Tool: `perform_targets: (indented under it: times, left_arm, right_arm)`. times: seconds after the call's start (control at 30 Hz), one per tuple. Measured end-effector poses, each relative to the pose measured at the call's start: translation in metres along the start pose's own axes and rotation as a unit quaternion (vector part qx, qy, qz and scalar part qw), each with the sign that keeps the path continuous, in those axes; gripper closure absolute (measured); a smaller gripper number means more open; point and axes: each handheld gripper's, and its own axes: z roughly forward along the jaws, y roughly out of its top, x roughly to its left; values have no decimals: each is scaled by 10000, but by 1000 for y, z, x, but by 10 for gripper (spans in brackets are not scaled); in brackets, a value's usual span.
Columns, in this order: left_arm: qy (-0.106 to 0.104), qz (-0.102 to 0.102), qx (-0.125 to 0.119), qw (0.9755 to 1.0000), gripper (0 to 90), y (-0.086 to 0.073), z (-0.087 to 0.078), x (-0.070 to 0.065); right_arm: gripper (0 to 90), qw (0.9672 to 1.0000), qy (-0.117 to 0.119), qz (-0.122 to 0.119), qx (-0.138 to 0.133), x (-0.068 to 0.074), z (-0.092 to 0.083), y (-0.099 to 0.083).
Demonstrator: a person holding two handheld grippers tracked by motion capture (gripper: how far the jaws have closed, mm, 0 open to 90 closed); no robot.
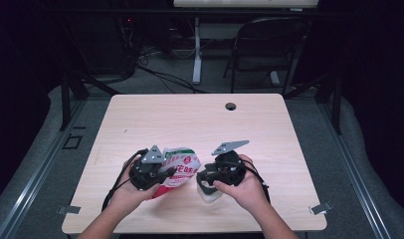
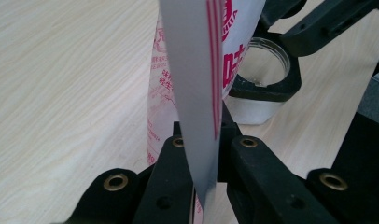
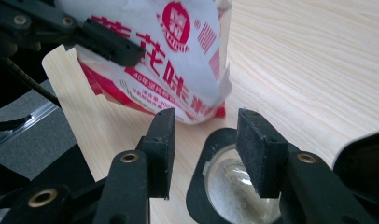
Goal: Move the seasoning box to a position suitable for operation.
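Note:
A white pouch with red print is held up over the near part of the wooden table. My left gripper is shut on the pouch's edge, which runs up between the jaws. A clear glass jar with a black ring around its rim stands just right of the pouch. My right gripper hovers over the jar, open with nothing between its pads. The pouch's lower corner hangs just beyond those pads. The jar's mouth lies behind the pouch.
A round cable hole sits near the table's far edge. Beyond the table stand a dark folding chair and a white post. The person's hands come in over the near edge.

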Motion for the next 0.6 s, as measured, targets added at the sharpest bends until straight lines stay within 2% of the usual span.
perform_targets:
  times: [0.23, 0.33, 0.4, 0.6]
  left_arm:
    - [-109, -66, -45, 9999, 900, -5, 2, -3]
    - [-136, -61, -64, 9999, 900, -5, 3, -6]
    - [-138, -53, -55, 9999, 900, -6, 3, -8]
    - [-121, -82, -57, 9999, 900, -9, 3, -9]
  right_arm:
    - [630, 9999, -8, -13, 170, 2, 16, 4]
    - [644, 9998, 55, 28, 207, 2, 19, 4]
    - [655, 9994, 90, -10, 328, 2, 25, 5]
    - [650, 9997, 38, -90, 236, 6, 23, 5]
